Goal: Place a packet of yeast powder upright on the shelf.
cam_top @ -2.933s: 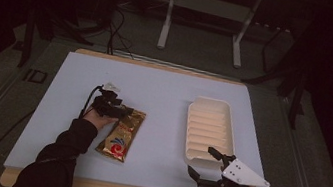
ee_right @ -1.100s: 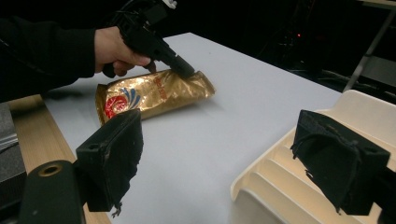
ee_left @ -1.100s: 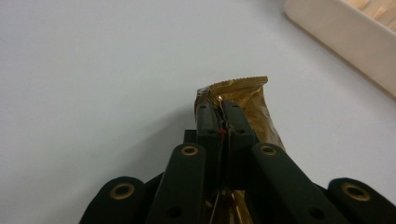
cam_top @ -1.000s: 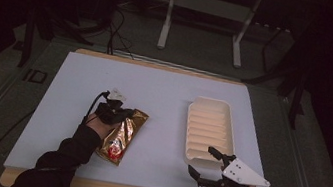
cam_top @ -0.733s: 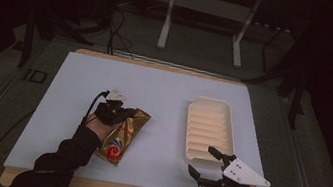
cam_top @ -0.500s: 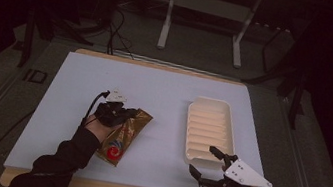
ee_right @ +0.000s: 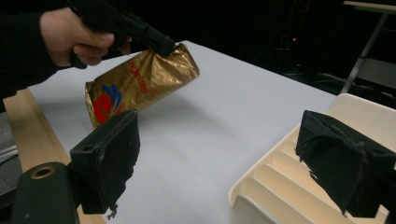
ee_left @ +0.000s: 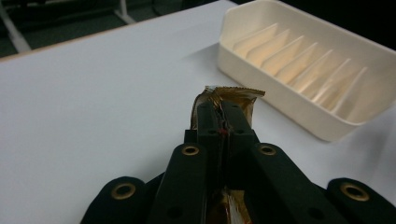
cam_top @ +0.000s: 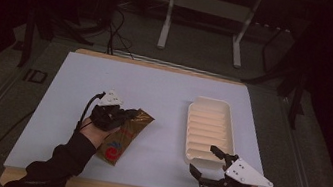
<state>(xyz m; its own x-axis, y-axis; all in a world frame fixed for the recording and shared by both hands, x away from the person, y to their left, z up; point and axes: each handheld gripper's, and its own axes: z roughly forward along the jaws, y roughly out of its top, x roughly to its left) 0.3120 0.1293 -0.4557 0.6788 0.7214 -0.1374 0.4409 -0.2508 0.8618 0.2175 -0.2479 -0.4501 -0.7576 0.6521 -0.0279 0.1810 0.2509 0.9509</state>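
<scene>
left tool pinching gold packet — lifted

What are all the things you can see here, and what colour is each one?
packet: one, gold with a red and blue mark, left of the table's middle, one end pinched and lifted, the other end low by the table.
tray: one, cream, ribbed inside, nothing in it, on the right part of the table.
table: one, white top with a wooden edge.
metal stand: one, pale grey, on the floor behind the table.
cables: a few, black, on the floor at the back left.
left gripper: one, black, fingers shut on the packet's top edge.
right gripper: one, black with a grey plate, fingers open, at the tray's near end.
sleeve: one, black, lower left.
</scene>
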